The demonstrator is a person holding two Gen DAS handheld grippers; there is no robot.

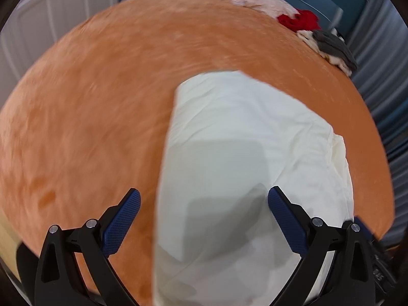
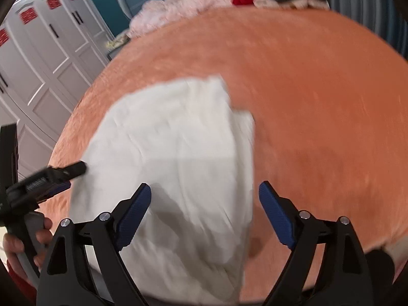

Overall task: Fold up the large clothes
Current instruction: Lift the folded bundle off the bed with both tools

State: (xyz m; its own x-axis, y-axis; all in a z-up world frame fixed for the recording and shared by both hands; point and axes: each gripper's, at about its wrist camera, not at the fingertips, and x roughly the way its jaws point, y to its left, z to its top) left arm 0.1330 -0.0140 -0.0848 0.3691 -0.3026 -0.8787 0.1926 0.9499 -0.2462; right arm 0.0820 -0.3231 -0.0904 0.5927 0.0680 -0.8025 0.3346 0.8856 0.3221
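A white garment [image 1: 242,158] lies folded into a long strip on the orange bedspread [image 1: 89,102]. My left gripper [image 1: 204,199] hangs open above the strip's near end, its blue pads [image 1: 122,224] wide apart and holding nothing. In the right wrist view the same white garment [image 2: 173,153] lies under my right gripper [image 2: 205,193], which is open too, with only cloth below the gap. The left gripper [image 2: 40,181] shows at the left edge of that view, carried by a hand [image 2: 15,247].
At the bed's far edge lie a pink cloth [image 2: 178,7], a red garment [image 1: 301,20] and a grey and cream pile [image 1: 331,46]. White panelled wardrobe doors [image 2: 46,51] stand to the left. Blue-grey curtains [image 1: 382,89] hang on the right.
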